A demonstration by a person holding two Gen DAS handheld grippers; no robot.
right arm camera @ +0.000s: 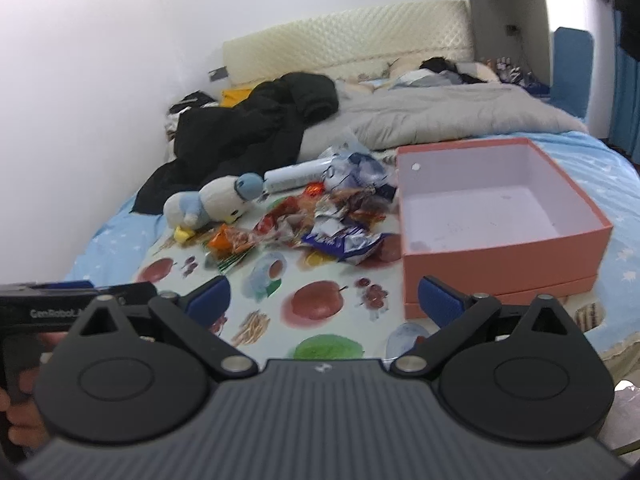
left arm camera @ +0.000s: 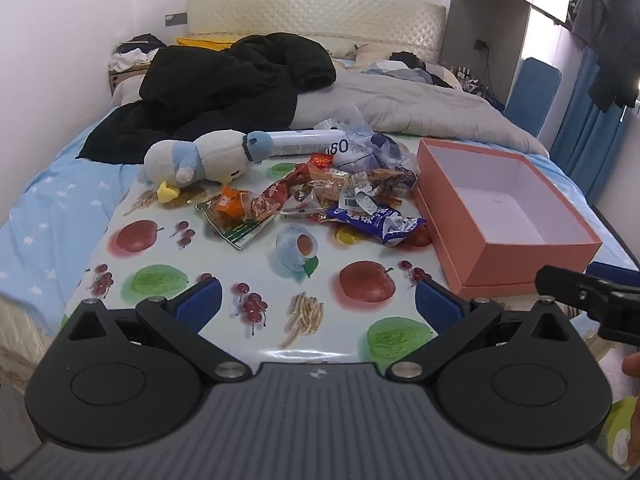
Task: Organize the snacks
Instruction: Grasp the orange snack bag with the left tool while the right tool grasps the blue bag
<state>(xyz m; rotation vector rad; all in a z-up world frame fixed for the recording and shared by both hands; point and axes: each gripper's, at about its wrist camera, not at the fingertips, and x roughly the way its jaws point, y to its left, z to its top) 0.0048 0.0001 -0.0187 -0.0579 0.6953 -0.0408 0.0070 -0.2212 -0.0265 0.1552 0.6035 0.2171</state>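
Left tool (left arm camera: 318,294) wide open, empty, right tool (right arm camera: 324,300) wide open, empty, above fruit-print cloth (left arm camera: 224,264)

The fruit-print mat (left arm camera: 224,264) carries snack packets (left arm camera: 320,196), pink box (left arm camera: 516,264), plush toy (left arm camera: 200,158).

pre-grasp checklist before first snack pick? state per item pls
1. Left hand-held gripper open, nothing between its pads: ok.
2. Right hand-held gripper open, nothing between its pads: ok.
3. Orange box lidless, interior bare, upright right of the pile: ok.
4. Snack pile in view and unobstructed from the near side: ok.
5. Blue-and-white packet at the pile's near edge, closest to the box, separate enough to pinch alone: cannot tell, wrappers overlap.
6. Non-snacks clear of the pile: not ok; plush toy and white tube lie against its far side.
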